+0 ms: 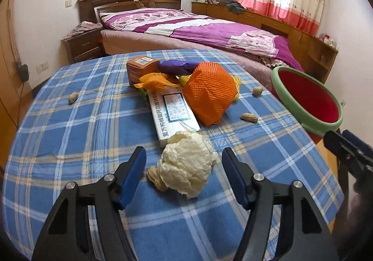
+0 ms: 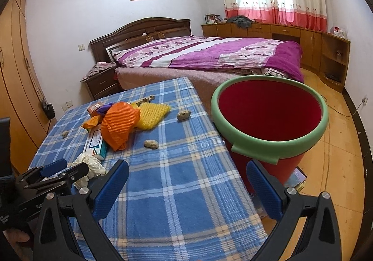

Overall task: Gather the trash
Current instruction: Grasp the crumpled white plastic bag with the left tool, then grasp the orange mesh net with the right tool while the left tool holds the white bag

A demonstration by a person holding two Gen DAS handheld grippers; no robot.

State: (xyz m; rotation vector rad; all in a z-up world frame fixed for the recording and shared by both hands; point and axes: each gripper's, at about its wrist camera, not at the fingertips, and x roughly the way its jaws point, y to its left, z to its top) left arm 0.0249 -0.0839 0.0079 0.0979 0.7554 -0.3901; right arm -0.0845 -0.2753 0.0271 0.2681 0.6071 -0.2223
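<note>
Trash (image 1: 202, 95) heaped mid-table on a blue plaid cloth (image 1: 70, 121), red bin (image 2: 270, 118) beside the table.
Left gripper (image 1: 184, 175) straddles a crumpled tissue (image 1: 186, 165), pads apart and not touching it. Right gripper (image 2: 187, 193) hovers wide open and empty near the bin. Peanuts (image 2: 151, 144) lie scattered around.

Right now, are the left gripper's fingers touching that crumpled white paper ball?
Apart. The left wrist view shows tablecloth between the crumpled paper ball and each blue pad of the left gripper.
</note>
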